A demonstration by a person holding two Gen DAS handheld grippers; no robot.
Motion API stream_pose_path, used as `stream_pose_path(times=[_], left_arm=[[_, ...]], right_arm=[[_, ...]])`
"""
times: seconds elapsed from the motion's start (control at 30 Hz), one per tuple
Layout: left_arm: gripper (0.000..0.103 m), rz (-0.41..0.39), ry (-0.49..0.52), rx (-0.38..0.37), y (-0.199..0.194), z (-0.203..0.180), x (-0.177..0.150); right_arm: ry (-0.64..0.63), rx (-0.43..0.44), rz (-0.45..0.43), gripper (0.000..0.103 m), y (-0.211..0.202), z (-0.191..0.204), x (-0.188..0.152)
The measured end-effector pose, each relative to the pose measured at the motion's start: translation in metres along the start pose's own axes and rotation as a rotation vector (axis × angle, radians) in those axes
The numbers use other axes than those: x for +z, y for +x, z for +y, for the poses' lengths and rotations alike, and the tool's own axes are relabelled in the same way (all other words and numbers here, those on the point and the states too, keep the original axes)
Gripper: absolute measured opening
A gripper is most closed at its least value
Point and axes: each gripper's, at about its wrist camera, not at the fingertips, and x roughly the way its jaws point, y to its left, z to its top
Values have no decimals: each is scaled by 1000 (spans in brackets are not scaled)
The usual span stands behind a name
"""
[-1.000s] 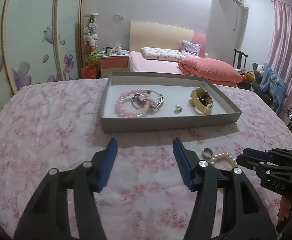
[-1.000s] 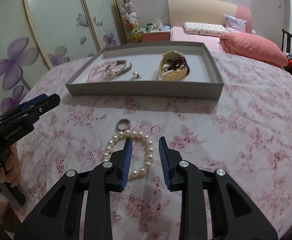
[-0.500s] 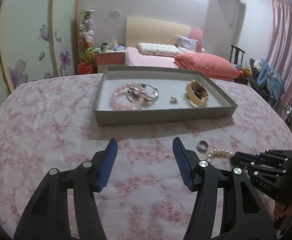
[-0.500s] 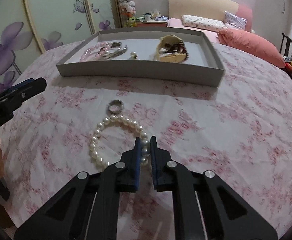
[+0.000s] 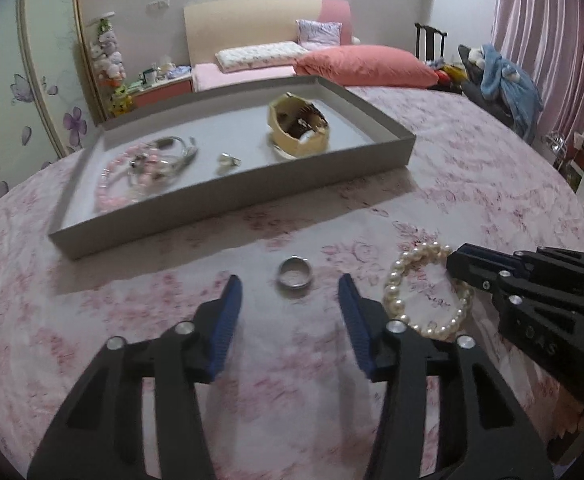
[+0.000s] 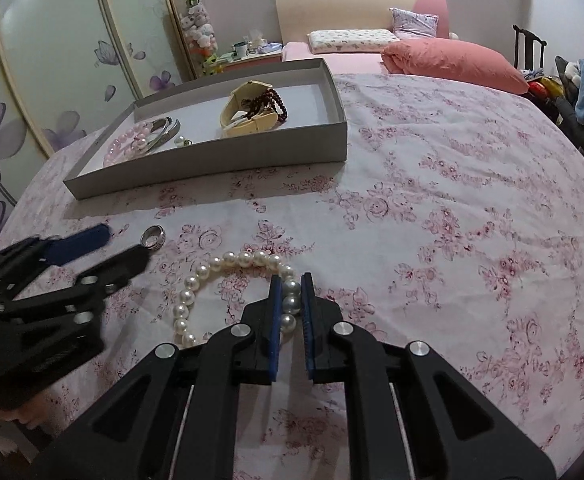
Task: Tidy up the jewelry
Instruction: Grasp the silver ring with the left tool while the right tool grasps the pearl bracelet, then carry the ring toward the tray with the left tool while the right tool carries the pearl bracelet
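Both tools are alike — the left gripper (image 5: 290, 294) and the right gripper (image 6: 290, 306) have matte black angular frames with triangular cut-outs. Round silver screw heads sit at the joints. The finger pads (image 5: 224, 322) are ribbed blue strips. Pale embossed lettering (too blurred to read) marks one black side plate.

The pearl bracelet (image 6: 228, 280) looks glossy and smooth, and the ring (image 5: 295, 274) is shiny metal. The surface (image 6: 431, 220) wears matt, floral-printed cloth with faint creases. The tray (image 5: 228, 200) looks like matt grey cardboard, and the fingers (image 5: 224, 320) carry ribbed blue pads on black plastic.
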Motion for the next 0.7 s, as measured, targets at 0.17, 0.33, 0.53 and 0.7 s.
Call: stream_pose_path(times=[0.17, 0.33, 0.53, 0.7], left_arm=[[33, 31, -10, 27, 13, -5, 6], [22, 32, -28, 58, 16, -3, 11], [22, 36, -93, 126, 5, 30, 2], [22, 40, -173, 197, -11, 72, -12]], right_arm=[[6, 13, -2, 11, -1, -1, -1], [7, 27, -4, 11, -1, 1, -1], [-7, 67, -35, 11, -7, 8, 0], [-44, 135, -100, 11, -18, 26, 5]])
